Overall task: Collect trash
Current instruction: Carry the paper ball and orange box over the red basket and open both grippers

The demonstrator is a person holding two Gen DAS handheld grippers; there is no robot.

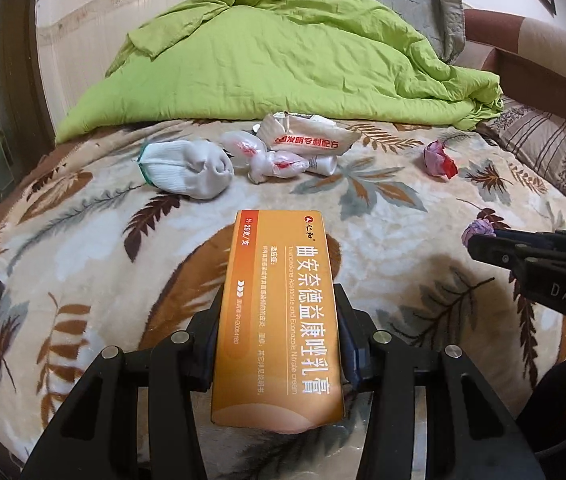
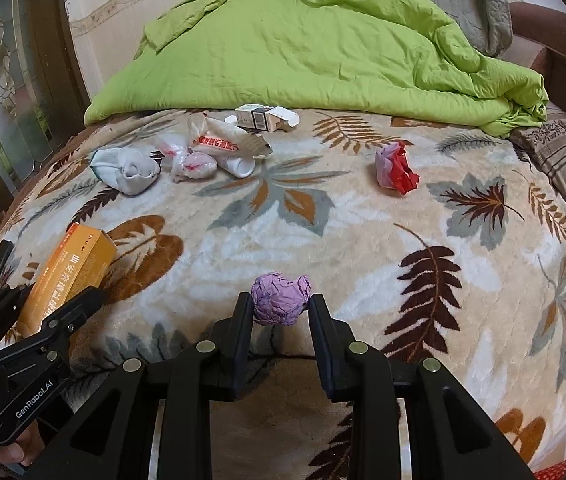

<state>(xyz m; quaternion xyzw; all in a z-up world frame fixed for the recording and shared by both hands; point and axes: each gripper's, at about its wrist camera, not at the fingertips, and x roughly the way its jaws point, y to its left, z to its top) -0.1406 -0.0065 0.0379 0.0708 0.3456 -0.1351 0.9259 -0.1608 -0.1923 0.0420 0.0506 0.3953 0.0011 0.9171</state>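
My left gripper (image 1: 279, 304) is clamped on a long orange cardboard box (image 1: 279, 312), smooth and printed with white lettering, lifted just above the plush leaf-patterned blanket (image 2: 363, 232). My right gripper (image 2: 281, 300) pinches a crumpled ball of purple paper (image 2: 281, 298), which seems to sit just off the blanket, though the angle is poor. Farther up the blanket from the ball lie a red-and-lilac wad (image 2: 395, 170), a white sock (image 2: 129, 172), knotted plastic bags (image 2: 191, 162), a creased foil packet (image 2: 229, 140) and a small open carton (image 2: 265, 118), near the rumpled green quilt (image 2: 303, 48).
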